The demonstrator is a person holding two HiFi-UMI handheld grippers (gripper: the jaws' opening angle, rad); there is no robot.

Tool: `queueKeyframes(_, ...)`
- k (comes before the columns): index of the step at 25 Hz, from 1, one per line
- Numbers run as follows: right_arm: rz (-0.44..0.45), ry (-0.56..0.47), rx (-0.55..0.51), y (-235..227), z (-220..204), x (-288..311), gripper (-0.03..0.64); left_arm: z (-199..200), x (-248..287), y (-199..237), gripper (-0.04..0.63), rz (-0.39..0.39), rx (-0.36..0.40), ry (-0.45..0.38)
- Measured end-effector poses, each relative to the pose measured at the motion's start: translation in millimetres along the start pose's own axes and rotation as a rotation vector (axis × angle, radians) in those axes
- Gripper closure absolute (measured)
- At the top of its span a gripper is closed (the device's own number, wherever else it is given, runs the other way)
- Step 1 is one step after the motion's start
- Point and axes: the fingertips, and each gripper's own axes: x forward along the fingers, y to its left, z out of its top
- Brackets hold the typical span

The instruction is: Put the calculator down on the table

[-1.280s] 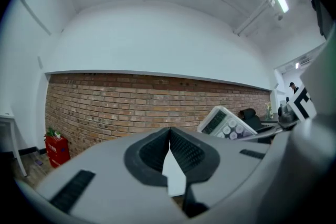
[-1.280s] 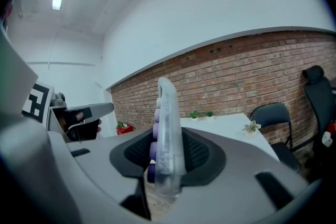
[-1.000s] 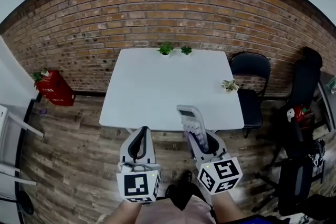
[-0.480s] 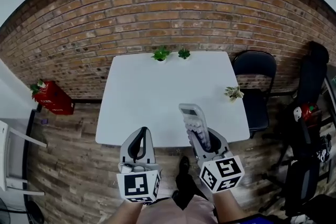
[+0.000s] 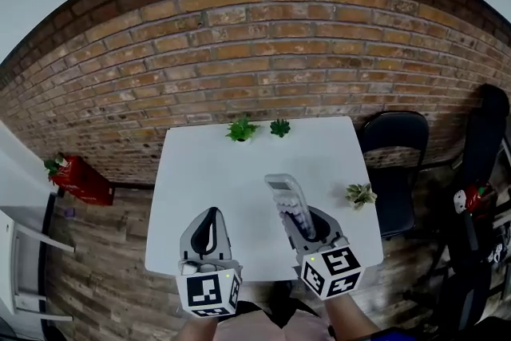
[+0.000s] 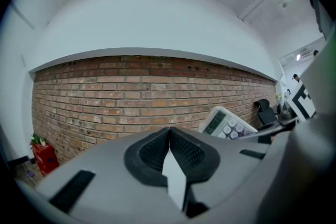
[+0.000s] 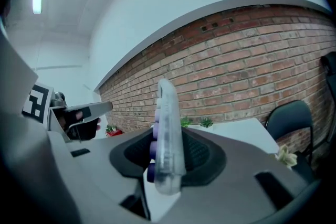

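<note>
Against a brick wall (image 5: 239,52), a white square desk (image 5: 215,172). Held above the desk's near edge: pale grey plastic calculator with purple keys (image 5: 287,200), clamped edge-on in the right tool (image 5: 307,229). Empty left tool (image 5: 209,226) pinched together. Yet to do: lowering, release.

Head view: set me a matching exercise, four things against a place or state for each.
1 grey-and-white button calculator
2 left gripper
3 black chair
4 red box

A on the wooden floor, left of the white table
B shut, empty
C clamped in the right gripper
D at the table's right side

Pairs: 1-C, 2-B, 3-D, 4-A
</note>
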Motion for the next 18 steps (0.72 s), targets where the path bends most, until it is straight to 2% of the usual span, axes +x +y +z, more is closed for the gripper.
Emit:
queueKeyframes(8, 0.001, -0.027, -0.053, -2.1, 50.0, 54.6, 0.483, 26.1, 46.0, 30.9, 0.583, 0.003, -0.004, -0.052)
queueKeyframes(14, -0.031, -0.009, -0.045, 1.4, 59.3, 91.7, 0.483, 23.8, 79.1, 63.0, 0.583, -0.025, -0.019, -0.038)
queueKeyframes(18, -0.051, 0.022, -0.029, -3.4, 52.4, 111.0, 0.483, 17.0, 99.0, 69.7, 0.583, -0.048, -0.027, -0.019)
